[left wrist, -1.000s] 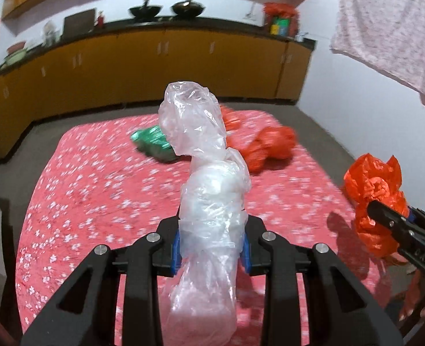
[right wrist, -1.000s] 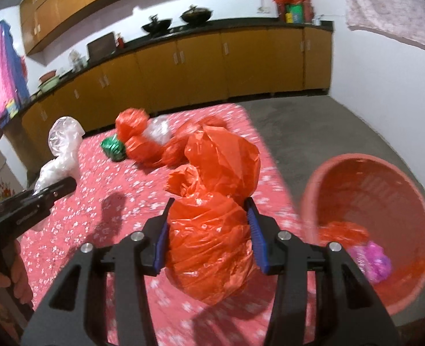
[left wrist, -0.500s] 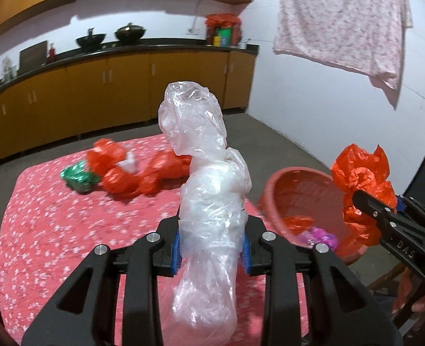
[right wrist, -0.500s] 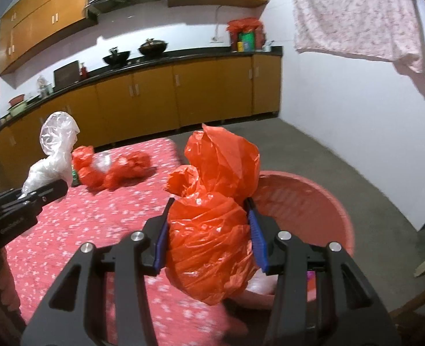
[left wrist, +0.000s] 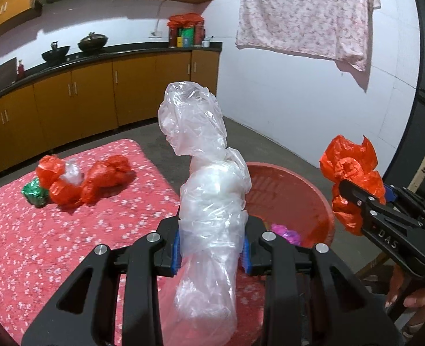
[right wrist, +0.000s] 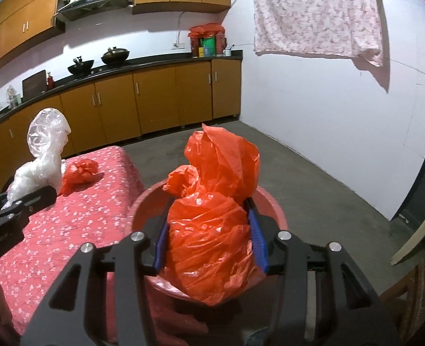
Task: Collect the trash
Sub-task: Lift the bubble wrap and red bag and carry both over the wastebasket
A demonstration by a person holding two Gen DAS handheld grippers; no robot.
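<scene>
Crumpled clear plastic bag (left wrist: 209, 201), upright, clamped between the blue pads of the left hand-held gripper (left wrist: 211, 249), above the edge of the red floral cloth (left wrist: 53, 248). Crumpled orange plastic bag (right wrist: 212, 230) pinched in the right hand-held gripper (right wrist: 211, 242), over the round red plastic basin (right wrist: 143, 204). More orange bags (left wrist: 82, 180) and a green wrapper (left wrist: 35, 193) lying together on the cloth.

Basin (left wrist: 325, 201) right of table (left wrist: 39, 248).
</scene>
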